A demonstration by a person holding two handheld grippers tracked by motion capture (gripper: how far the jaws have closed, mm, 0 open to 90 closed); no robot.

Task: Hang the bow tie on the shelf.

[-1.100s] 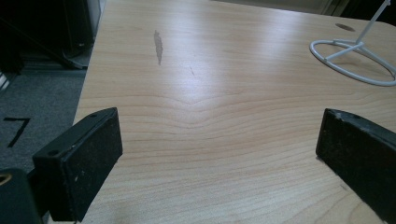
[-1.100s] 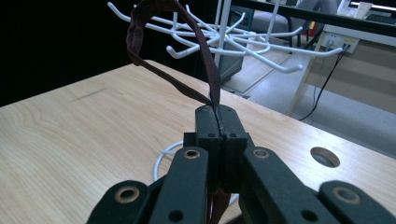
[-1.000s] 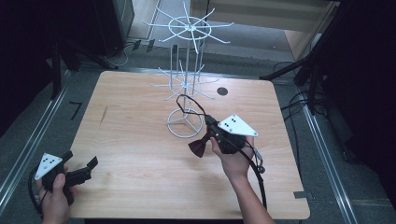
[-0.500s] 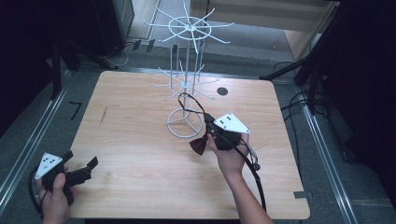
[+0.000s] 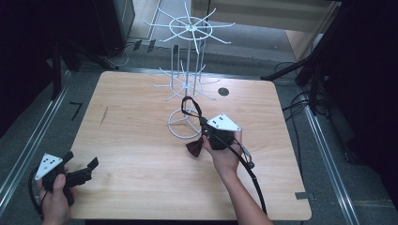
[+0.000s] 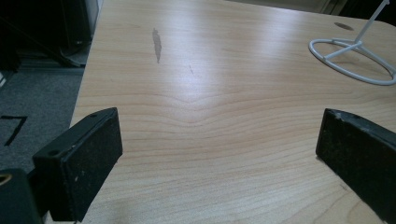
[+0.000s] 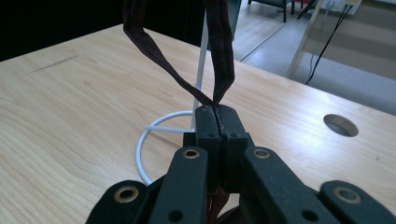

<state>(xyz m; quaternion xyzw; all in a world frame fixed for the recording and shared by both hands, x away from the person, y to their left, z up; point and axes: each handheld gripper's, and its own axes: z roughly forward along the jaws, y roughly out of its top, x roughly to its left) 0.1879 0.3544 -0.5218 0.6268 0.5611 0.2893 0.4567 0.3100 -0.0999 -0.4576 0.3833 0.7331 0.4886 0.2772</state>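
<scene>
Dark maroon bow tie, strap pinched in the right gripper, should lift above the white wire rack, loop open, before hooking.

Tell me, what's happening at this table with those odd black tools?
A person holds a gripper in each hand. The right gripper has its jaws shut on the strap of a dark bow tie, lifting it beside a white wire rack on the wooden table. The left gripper sits open near the table's front corner.
</scene>
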